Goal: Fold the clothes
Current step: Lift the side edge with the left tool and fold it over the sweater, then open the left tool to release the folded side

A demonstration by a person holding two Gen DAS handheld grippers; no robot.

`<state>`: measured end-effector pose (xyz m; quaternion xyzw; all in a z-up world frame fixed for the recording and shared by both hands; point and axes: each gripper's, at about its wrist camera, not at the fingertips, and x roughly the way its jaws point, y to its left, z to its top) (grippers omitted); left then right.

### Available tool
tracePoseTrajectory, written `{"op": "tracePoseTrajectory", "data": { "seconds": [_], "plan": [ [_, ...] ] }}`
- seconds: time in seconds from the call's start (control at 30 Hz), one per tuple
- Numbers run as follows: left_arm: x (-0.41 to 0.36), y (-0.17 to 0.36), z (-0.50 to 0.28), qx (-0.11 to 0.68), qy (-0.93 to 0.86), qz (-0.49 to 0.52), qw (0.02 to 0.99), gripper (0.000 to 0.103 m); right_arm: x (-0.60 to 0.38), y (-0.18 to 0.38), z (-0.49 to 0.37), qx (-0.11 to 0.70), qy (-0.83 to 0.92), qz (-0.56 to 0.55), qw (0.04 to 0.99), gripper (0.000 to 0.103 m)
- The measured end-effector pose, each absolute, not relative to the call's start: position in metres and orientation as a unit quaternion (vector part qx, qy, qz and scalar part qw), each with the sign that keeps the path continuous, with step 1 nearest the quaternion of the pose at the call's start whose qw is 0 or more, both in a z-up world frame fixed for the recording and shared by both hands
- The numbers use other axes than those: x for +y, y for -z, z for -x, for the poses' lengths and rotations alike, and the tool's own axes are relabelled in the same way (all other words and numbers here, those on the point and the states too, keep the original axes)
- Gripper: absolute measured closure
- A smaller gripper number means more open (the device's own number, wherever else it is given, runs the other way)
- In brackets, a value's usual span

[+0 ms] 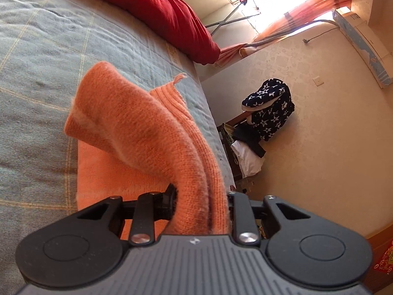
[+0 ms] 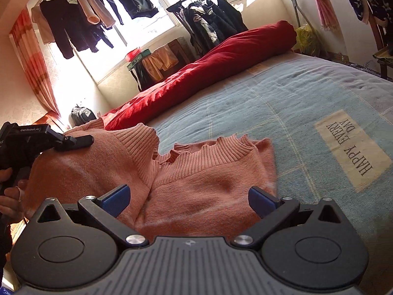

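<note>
Two grippers: both are out over the bed (image 2: 307,93), each held in a person's hand.
Left gripper (image 1: 200,205): it points a bit down, along the edge of the bed, with the floor off to one side.
Left fingers: they are nearly together and squeeze a thick fold of the orange sweater (image 1: 137,123). The fold is lifted up off the bed and hangs from the jaws.
Left gripper from the other camera (image 2: 73,141): it sits on top of the raised sweater (image 2: 196,172), with a hand (image 2: 9,191) holding its handle.
Right gripper (image 2: 189,201): it points a bit down, low over the sweater.
Right fingers (image 2: 118,199): the blue pads are wide apart. The sweater lies under and between them, but they do not pinch it.
Sweater: part lies flat on the blue bed cover, part is held up. Its ribbed neck faces the red blanket (image 2: 208,64).
Words on the bed cover: a pale patch (image 2: 353,150) says "HAPPY EVERY DAY".
Words on the left gripper: "GenRobot.AI".
</note>
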<state>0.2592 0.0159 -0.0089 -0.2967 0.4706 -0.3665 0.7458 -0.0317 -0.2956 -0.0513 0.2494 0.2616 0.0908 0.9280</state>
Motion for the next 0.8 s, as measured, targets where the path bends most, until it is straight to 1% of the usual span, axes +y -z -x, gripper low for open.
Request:
{"op": "tracePoseTrajectory", "data": {
  "seconds": [0.33, 0.8],
  "plan": [
    [-0.060, 0.022, -0.256, 0.511, 0.346, 0.251, 0.746, 0.079, -0.335, 0.057, 0.057, 0.250, -0.051, -0.259, 0.932, 0.000],
    [-0.123, 0.037, -0.258, 0.544, 0.325, 0.183, 0.751, 0.079, -0.352, 0.061, 0.065, 0.245, -0.042, -0.264, 0.932, 0.000]
  ]
}}
